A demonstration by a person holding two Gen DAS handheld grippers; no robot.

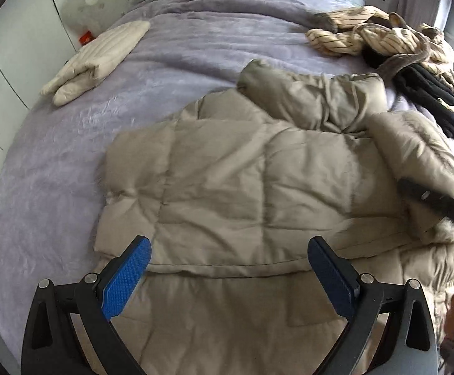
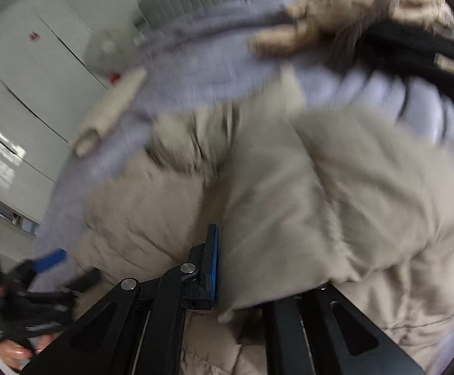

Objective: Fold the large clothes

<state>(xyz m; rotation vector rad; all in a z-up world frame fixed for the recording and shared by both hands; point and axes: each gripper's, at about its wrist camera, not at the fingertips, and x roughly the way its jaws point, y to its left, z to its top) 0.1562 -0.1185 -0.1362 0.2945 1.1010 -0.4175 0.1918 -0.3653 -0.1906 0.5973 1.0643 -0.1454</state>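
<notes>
While your left gripper (image 1: pixel 228 276) hangs wide open and empty above the khaki puffer coat (image 1: pixel 242 172) spread on the lavender bed (image 1: pixel 55 156), your right gripper (image 2: pixel 227 268) is clamped on a raised fold of that coat. Also listed: folded cream garment (image 1: pixel 96 59), striped clothes pile (image 1: pixel 383 40).

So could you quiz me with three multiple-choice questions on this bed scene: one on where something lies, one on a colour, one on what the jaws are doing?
1. Where does the folded cream garment lie on the bed?
A. far left edge
B. under the coat
C. on the pillow

2. What colour is the blanket?
A. green
B. lavender
C. red

3. How do the right gripper's jaws stand?
A. wide open, empty
B. shut on the puffer coat
C. shut on the pillow

Answers: 1 A, it sits alone by the left edge; 2 B, pale purple throughout; 3 B, coat fabric bunches against the blue pad.
</notes>
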